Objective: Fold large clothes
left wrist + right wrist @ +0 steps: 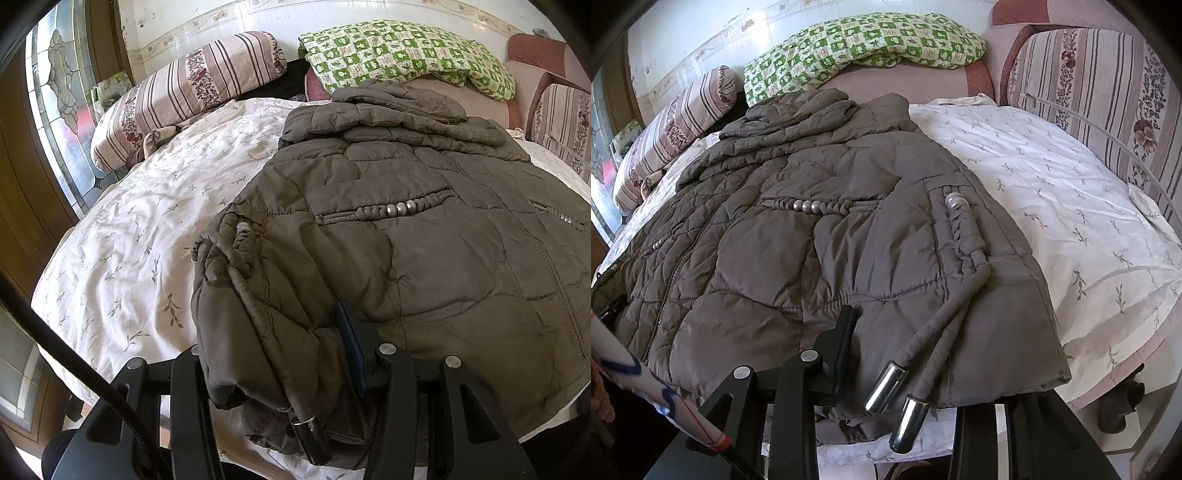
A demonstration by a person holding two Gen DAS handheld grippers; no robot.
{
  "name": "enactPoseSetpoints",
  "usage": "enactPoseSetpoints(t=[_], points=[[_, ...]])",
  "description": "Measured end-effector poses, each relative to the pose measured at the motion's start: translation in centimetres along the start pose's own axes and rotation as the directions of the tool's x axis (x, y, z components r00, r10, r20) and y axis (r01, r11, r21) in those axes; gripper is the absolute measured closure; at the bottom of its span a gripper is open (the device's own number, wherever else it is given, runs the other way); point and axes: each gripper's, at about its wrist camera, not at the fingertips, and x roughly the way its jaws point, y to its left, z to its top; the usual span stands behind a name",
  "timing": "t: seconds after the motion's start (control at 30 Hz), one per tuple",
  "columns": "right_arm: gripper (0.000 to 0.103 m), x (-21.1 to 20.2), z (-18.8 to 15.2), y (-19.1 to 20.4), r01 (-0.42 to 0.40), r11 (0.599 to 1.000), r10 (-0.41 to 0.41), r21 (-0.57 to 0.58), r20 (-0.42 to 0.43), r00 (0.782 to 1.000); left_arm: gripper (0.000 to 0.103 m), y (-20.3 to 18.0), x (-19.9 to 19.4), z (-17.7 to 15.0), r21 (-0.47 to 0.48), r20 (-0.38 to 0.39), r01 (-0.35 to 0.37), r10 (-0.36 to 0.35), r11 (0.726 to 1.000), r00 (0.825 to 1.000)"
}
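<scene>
— where's the jacket?
— spread on the bed, no containers. my left fingers pinch its hem corner; my right fingers straddle the hem, grip unclear.

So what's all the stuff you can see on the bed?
jacket: one, grey-brown, quilted, spread over the sheet, near hem at both grippers
cord ends: two, shiny metal, on the jacket's near corner
sheet: one, white with small leaf sprigs, covering the bed
striped cushions: two, pink-brown stripes with flowers, one at each side
checked blanket: one, green and cream, at the far end
glass door: one, patterned, far left
left gripper: black, jacket hem bunched between its fingers
right gripper: black, jacket corner lying over it
</scene>
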Motion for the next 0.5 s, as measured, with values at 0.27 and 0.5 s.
enactPoseSetpoints(t=[0.27, 0.5], points=[[0.071, -0.3, -0.2, 0.0, -0.004, 1.0, 0.004, 0.0, 0.019, 1.0, 0.057, -0.1, 0.0, 0.0, 0.001, 0.0, 0.0, 0.0, 1.0, 1.0], [0.081, -1.2, -0.1, 0.4, -0.001, 1.0, 0.001, -0.007, 0.069, 0.998, 0.065, 0.0, -0.2, 0.0, 0.003, 0.017, 0.005, -0.005, 1.0, 1.0]])
